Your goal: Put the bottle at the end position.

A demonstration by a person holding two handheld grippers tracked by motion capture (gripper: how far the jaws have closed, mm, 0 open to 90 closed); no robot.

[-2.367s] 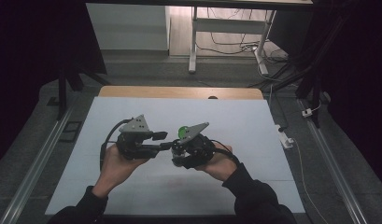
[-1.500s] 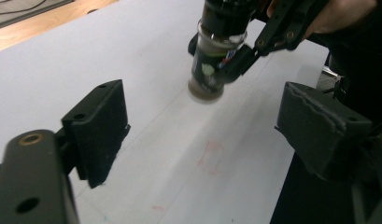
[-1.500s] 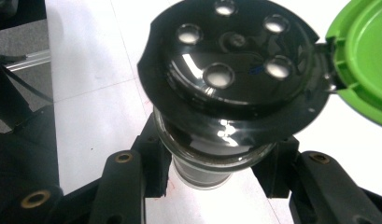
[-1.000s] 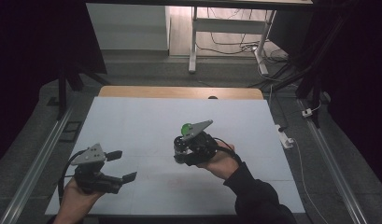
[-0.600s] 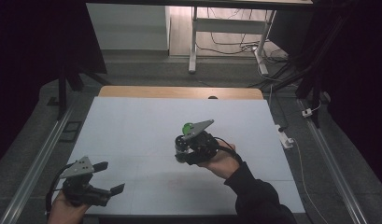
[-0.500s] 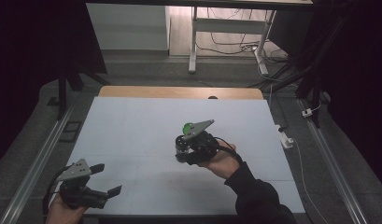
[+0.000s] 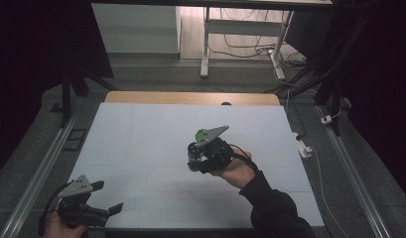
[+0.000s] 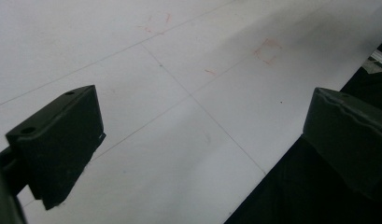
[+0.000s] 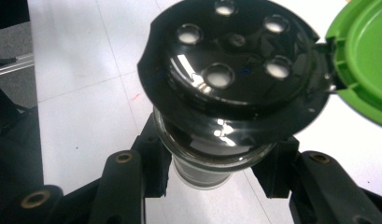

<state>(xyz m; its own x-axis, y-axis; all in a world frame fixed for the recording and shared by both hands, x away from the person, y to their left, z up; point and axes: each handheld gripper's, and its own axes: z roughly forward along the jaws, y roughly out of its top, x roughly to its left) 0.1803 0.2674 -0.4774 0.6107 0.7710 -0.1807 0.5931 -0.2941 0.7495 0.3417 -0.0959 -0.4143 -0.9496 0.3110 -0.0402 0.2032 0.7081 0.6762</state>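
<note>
- Over mid-bench (image 7: 141,129), our right hand-held gripper (image 9: 212,179) clamps the shaker (image 9: 226,84), green lid (image 9: 361,56) flipped open; we keep it level.
- Near the front left corner, our left hand-held gripper (image 7: 105,198) gapes wide, empty.

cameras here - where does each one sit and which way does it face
High view: fixed above the person's side, looking forward and down on the table; both hands and sleeves show, left gripper and right gripper.
Left gripper view: rides the left gripper, looking past open jaws at the table's near edge.
Right gripper view: rides the right gripper, looking along jaws shut on a shaker, green lid flipped open.
Shared: the high and right gripper views both show the green lid; all show the white tabletop.
</note>
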